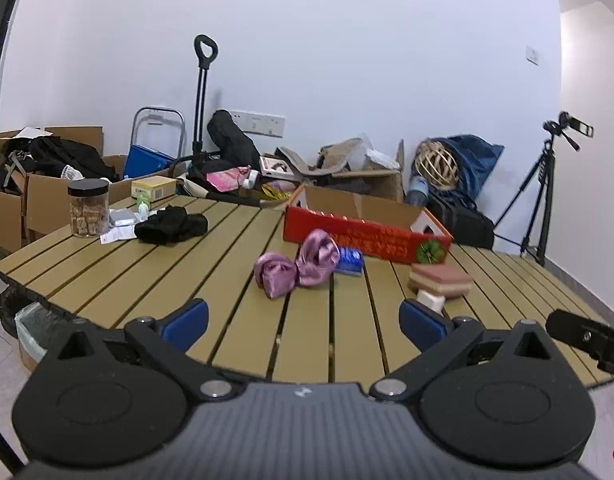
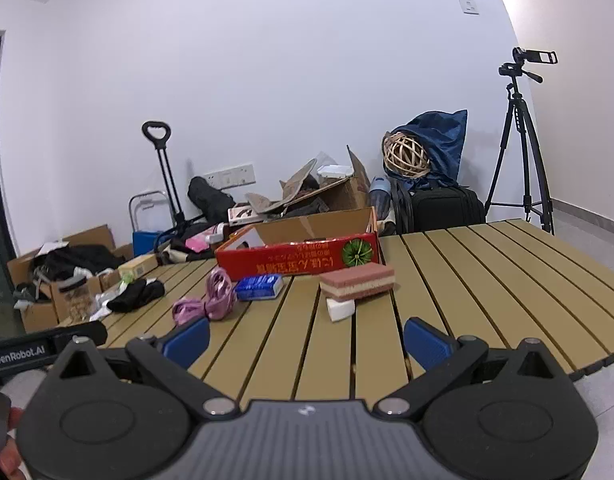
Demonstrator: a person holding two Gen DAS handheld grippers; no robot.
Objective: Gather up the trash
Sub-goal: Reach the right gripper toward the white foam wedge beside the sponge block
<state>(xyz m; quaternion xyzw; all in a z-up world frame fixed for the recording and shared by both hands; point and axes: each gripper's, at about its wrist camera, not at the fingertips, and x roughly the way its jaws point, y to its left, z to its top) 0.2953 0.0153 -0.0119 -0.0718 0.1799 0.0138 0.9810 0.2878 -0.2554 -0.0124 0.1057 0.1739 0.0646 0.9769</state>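
On the slatted wooden table lie a crumpled purple wrapper, a blue tissue pack, a pink layered sponge on a white block, and a black cloth. An open red cardboard box stands behind them. My left gripper is open and empty at the table's near edge, short of the wrapper. My right gripper is open and empty, short of the sponge.
A jar of snacks, a yellow box and papers sit at the table's far left. A lined bin stands below the left edge. Cardboard boxes, bags and a trolley line the wall. A tripod stands at the right.
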